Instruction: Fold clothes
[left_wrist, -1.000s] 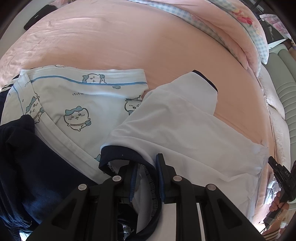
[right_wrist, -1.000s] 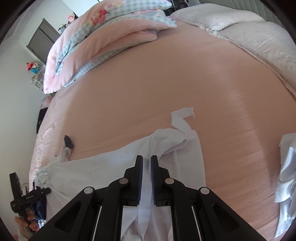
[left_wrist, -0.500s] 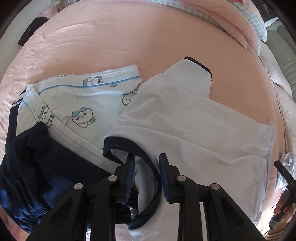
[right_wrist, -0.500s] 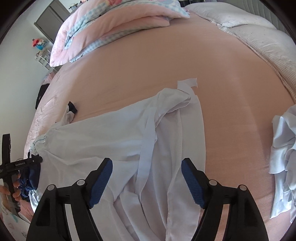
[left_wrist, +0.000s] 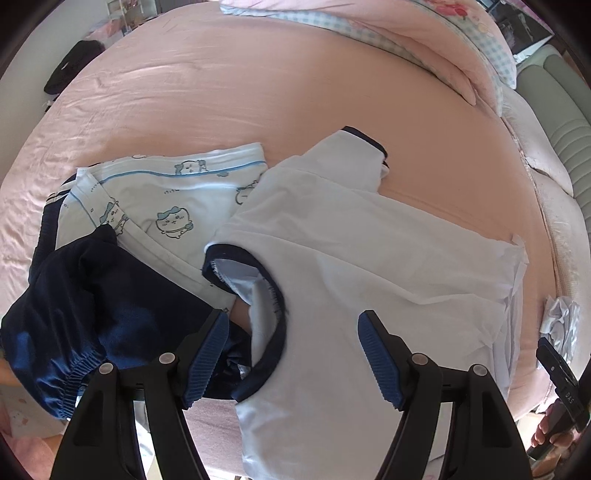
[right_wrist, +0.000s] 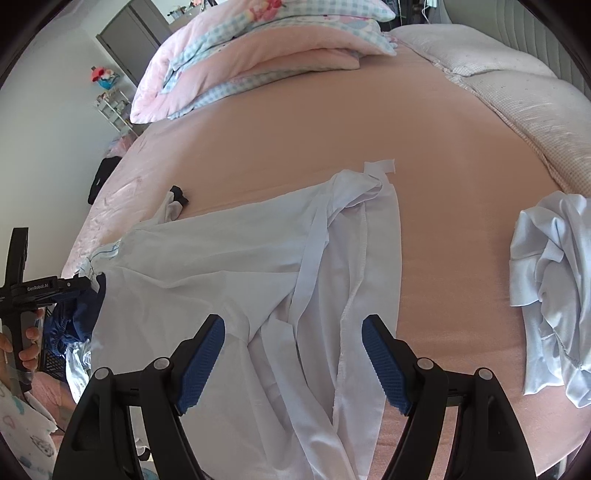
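On the pink bed (left_wrist: 295, 85) the pale shirt (left_wrist: 369, 266) lies spread flat. Left gripper (left_wrist: 291, 354) jaws are opening over its collar; right gripper (right_wrist: 293, 362) jaws stand spread, empty. Next: likely pinch an edge to fold.

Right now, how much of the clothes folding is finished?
Barely started. The white shirt lies spread on the bed, not folded. The left claw is opening above its collar; the right claw is open, holding nothing. The cartoon pyjamas, navy shorts and crumpled garment wait.
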